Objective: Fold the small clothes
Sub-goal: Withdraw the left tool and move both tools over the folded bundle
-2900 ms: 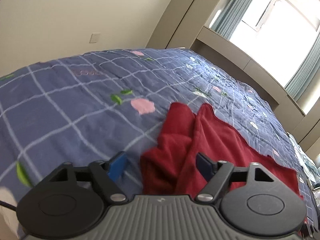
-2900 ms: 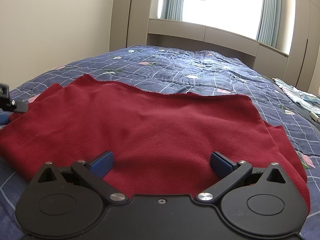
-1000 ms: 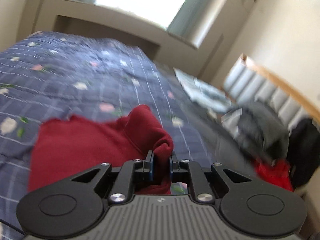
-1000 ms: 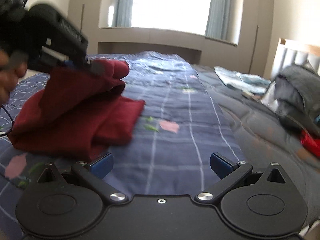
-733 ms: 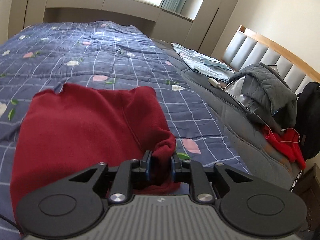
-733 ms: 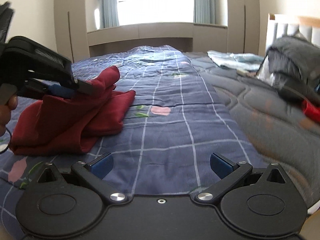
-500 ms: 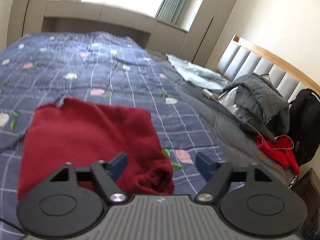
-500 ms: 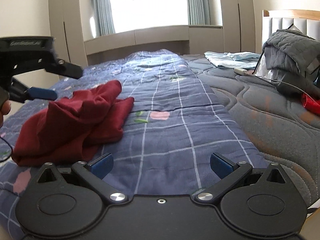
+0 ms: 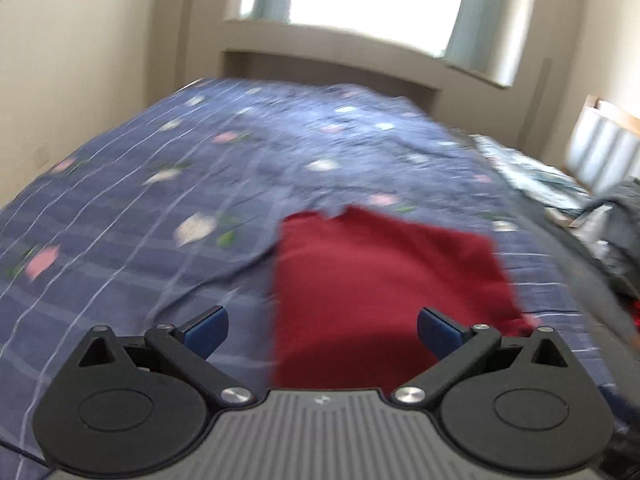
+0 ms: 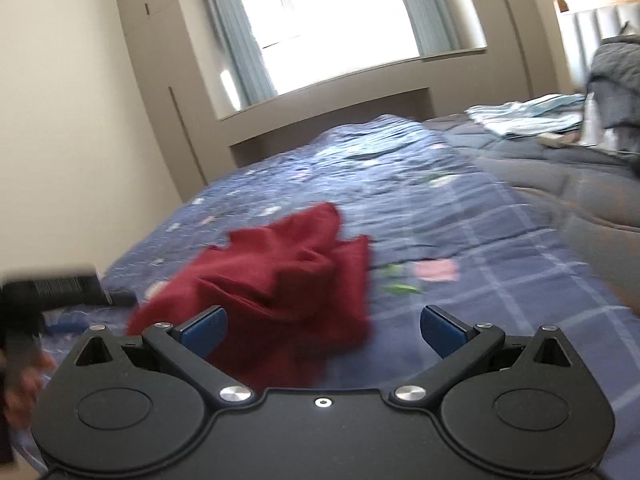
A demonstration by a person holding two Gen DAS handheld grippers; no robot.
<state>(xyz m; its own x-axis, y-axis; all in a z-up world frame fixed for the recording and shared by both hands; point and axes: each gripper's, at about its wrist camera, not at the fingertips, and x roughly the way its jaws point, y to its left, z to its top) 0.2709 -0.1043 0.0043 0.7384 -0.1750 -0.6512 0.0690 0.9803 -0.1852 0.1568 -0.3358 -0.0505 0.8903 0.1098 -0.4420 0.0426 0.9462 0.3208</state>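
Blue checked bedspread (image 9: 168, 216) fills my view, with the dark red garment (image 9: 384, 280) lying folded and rumpled on it; my left gripper (image 9: 322, 330) hangs wide over it, my right gripper (image 10: 324, 330) wide beside it, neither gripping anything

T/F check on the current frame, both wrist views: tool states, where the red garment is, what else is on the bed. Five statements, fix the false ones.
1. The left tool is clamped on the red garment. False: its jaws stand wide apart and hold nothing.
2. The right tool is open. True.
3. The red garment lies on the blue checked quilt. True.
4. The red garment is spread out flat in one layer. False: the right wrist view shows it doubled over and bunched.
5. A light blue cloth lies further up the bed. True.
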